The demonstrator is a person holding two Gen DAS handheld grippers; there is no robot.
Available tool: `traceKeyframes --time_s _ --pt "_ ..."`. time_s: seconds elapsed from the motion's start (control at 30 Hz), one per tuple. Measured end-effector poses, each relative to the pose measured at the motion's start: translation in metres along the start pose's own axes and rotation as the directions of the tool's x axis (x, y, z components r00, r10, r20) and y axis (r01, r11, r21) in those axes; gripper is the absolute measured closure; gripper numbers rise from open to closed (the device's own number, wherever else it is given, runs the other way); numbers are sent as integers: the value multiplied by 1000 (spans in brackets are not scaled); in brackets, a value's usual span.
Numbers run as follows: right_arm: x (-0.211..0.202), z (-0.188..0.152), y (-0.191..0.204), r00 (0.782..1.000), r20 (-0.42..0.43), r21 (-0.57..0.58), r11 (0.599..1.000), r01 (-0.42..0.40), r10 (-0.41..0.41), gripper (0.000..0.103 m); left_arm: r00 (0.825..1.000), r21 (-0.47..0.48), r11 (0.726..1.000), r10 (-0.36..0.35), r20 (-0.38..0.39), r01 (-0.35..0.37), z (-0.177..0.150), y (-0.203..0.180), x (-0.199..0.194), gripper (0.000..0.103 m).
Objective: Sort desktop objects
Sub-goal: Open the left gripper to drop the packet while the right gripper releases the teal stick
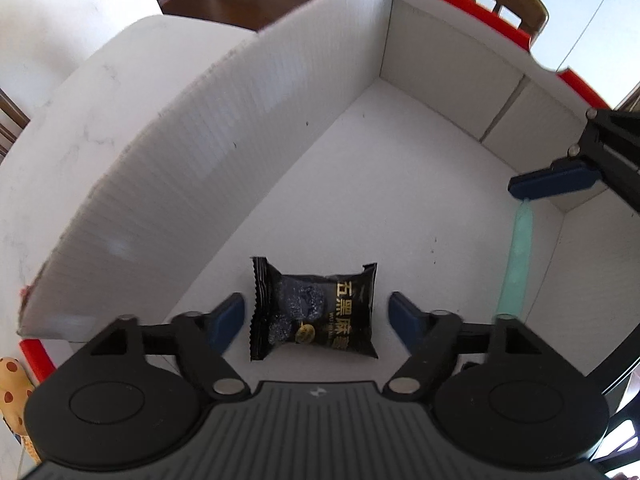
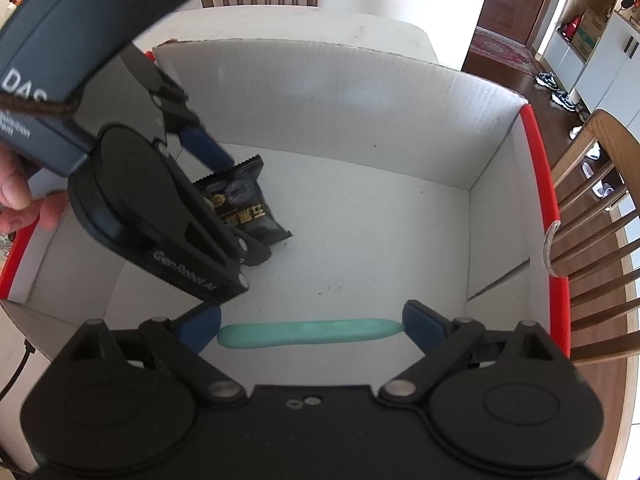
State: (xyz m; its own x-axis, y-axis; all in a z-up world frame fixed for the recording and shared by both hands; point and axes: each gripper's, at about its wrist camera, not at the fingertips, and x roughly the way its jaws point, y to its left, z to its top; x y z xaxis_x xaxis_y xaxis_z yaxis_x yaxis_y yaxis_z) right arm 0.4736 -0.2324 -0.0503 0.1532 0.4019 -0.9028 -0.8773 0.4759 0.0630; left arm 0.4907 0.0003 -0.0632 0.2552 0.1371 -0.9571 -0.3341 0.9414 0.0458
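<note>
Lying flat: crinkly black packet [image 1: 314, 308]

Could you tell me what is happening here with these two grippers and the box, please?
A person is sorting items into a white cardboard box with two hand-held grippers. The left gripper stands open around a black snack packet lying on the box floor, pads clear of it. The right gripper frames a long teal item lengthwise, also on the floor; whether its pads press on it is unclear.

Probably home: dining chairs [image 2: 592, 216], shoes [image 2: 558, 88]
</note>
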Motion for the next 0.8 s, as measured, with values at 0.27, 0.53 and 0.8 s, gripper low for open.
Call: traceKeyframes --time_s 0.27,0.53,0.8 --pt "-13 -6 -5 999 44 40 999 -11 9 4 997 -20 1000 -13 71 14 -1 1 -21 22" --pt "-27 -16 1 997 74 33 999 8 -10 4 994 -34 999 -19 104 22 -12 3 -42 22" --pt "-55 -26 13 991 132 19 1000 20 -22 4 978 -55 997 -41 203 53 -30 1 -77 22"
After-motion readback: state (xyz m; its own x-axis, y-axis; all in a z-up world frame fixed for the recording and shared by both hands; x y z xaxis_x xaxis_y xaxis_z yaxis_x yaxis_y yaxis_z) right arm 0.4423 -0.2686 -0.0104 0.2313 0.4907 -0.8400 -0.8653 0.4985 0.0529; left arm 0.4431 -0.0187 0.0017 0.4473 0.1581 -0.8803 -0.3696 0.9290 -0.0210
